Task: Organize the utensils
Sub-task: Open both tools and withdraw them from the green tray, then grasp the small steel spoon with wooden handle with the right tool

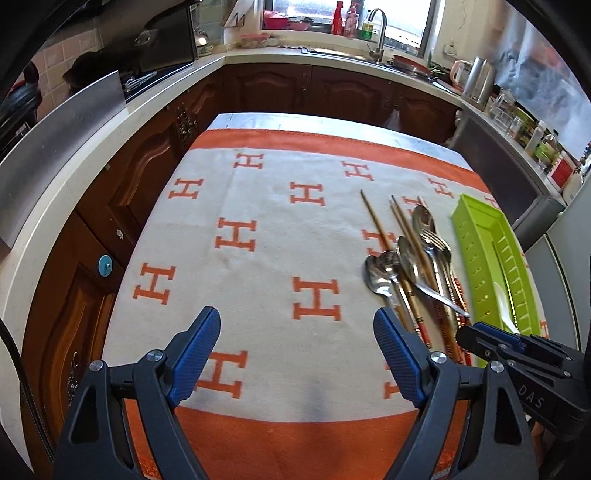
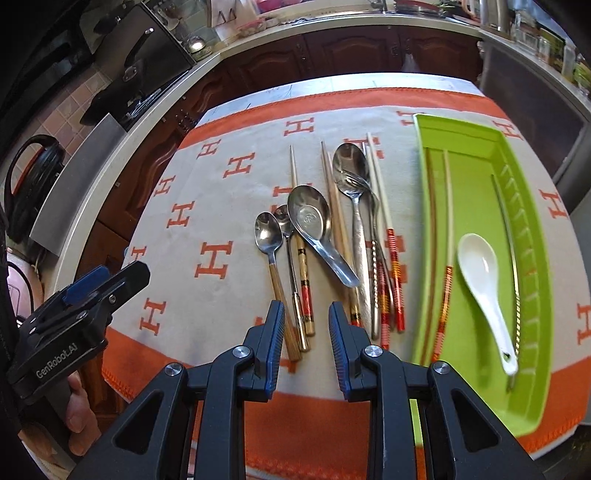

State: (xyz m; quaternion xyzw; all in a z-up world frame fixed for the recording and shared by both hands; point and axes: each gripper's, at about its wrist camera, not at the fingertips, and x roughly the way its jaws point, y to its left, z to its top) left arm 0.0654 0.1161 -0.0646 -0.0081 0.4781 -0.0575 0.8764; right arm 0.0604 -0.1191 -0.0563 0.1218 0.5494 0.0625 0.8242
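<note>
Both the left gripper (image 1: 297, 350) and right gripper (image 2: 306, 339) hover with jaws spread and empty above the desk's near edge, spoons (image 2: 308, 218) beside the green tray (image 2: 476, 177).

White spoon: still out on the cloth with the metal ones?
No, the white spoon lies inside the green tray, apart from the metal spoons on the cloth.

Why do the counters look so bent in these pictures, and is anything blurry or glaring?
Left wrist view: fisheye lens bows the countertop and rounds the dark corners; the window is washed out bright. Right wrist view: the same bending curves the green tray, its far side looks slightly smeared, and the steel spoons catch bright glints, while the cloth stays sharp.
</note>
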